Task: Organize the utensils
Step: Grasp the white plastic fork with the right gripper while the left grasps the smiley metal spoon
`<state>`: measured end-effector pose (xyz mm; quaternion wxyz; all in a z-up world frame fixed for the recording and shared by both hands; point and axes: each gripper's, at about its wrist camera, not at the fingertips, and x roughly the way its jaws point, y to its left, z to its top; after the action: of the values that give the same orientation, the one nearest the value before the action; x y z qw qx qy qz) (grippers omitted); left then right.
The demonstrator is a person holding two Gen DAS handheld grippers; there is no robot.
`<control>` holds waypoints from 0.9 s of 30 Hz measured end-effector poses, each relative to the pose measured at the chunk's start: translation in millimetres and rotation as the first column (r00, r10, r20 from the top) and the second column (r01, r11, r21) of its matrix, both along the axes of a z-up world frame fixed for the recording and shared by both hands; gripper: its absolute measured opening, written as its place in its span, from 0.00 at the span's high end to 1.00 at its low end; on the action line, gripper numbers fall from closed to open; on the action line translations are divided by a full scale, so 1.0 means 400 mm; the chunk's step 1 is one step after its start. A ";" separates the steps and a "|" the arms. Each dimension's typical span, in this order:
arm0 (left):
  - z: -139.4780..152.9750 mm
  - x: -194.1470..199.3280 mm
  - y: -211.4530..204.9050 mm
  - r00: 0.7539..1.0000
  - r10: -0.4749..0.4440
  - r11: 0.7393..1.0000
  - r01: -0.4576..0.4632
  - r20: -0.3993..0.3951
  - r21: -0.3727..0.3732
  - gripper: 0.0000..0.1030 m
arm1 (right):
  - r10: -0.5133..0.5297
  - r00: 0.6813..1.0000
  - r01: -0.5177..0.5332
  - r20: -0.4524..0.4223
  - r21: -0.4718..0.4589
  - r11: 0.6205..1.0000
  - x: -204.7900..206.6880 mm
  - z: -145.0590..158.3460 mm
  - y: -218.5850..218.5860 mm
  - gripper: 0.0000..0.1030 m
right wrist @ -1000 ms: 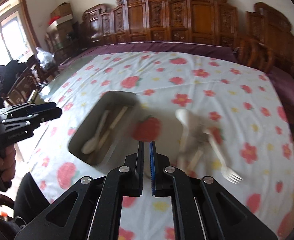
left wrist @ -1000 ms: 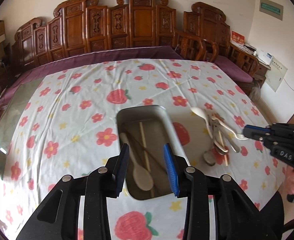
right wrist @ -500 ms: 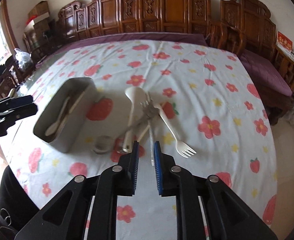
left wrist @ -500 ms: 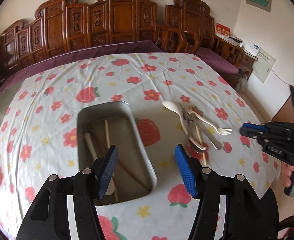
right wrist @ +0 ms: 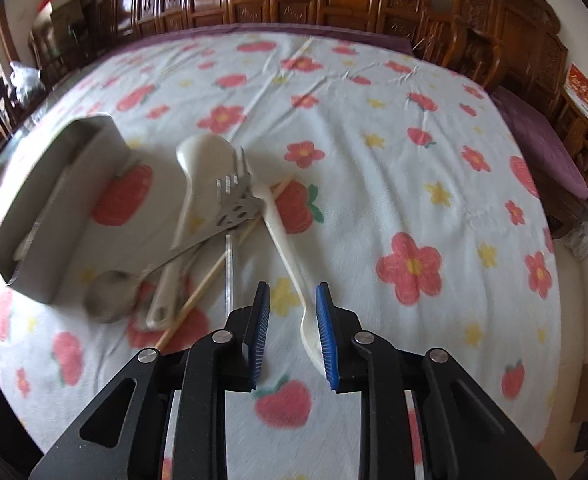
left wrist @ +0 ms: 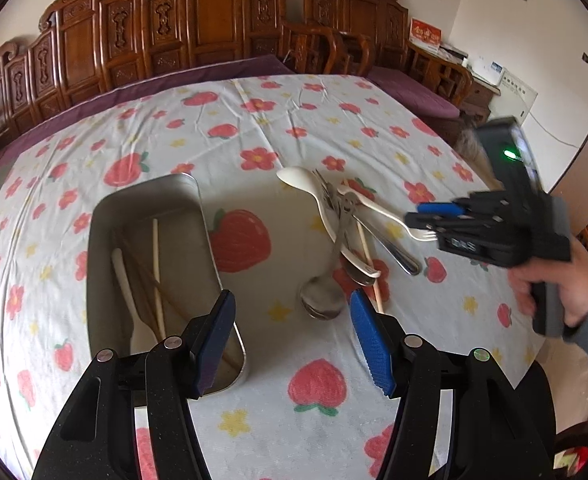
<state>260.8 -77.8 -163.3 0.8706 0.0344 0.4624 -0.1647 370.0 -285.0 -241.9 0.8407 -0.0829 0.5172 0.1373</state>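
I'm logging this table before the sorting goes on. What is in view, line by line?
metal tray: one, silver, left on the table
white spoon: one, in the tray
chopsticks: a few, pale and dark, in the tray
plastic spoon: one, white, far end of the pile beside the tray
plastic fork: one, white, right edge of the pile
metal cutlery: several pieces, silver, crossed in the pile; count unclear
loose chopstick: one, pale, under the pile
tablecloth: one, white with red strawberries and flowers
carved chairs: a row, brown, behind the table
left gripper: open, above the tray's near corner
right gripper: open, straddling the plastic fork's near end
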 end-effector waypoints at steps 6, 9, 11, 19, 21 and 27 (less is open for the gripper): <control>-0.026 0.018 -0.024 0.999 -0.013 1.000 0.014 -0.032 0.016 0.45 | 0.063 0.997 -0.066 -0.048 -0.070 0.995 0.051 -0.054 0.038 0.75; -0.042 0.033 -0.046 0.998 -0.035 0.999 0.036 -0.045 0.035 0.45 | 0.079 0.996 -0.081 -0.032 -0.077 0.994 0.040 -0.054 0.038 0.86; -0.052 0.045 -0.061 0.997 -0.051 0.997 0.054 -0.055 0.047 0.45 | 0.066 0.997 -0.069 -0.037 -0.079 0.994 0.033 -0.055 0.027 0.93; -0.100 0.111 -0.124 0.988 -0.105 0.989 0.116 -0.109 0.096 0.45 | -0.015 0.999 0.014 -0.031 -0.042 0.999 -0.057 -0.030 -0.058 0.93; -0.108 0.125 -0.138 0.986 -0.119 0.986 0.131 -0.120 0.102 0.49 | -0.042 0.999 0.042 -0.026 -0.010 0.999 -0.083 -0.019 -0.081 0.93; -0.129 0.164 -0.175 0.978 -0.153 0.975 0.173 -0.141 0.139 0.63 | -0.096 0.995 0.097 -0.020 0.058 0.994 -0.143 -0.012 -0.120 0.93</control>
<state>326.5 -147.8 -214.8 0.8171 0.1269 0.5247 -0.2023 312.7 -332.8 -246.7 0.8440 -0.0319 0.5235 0.1122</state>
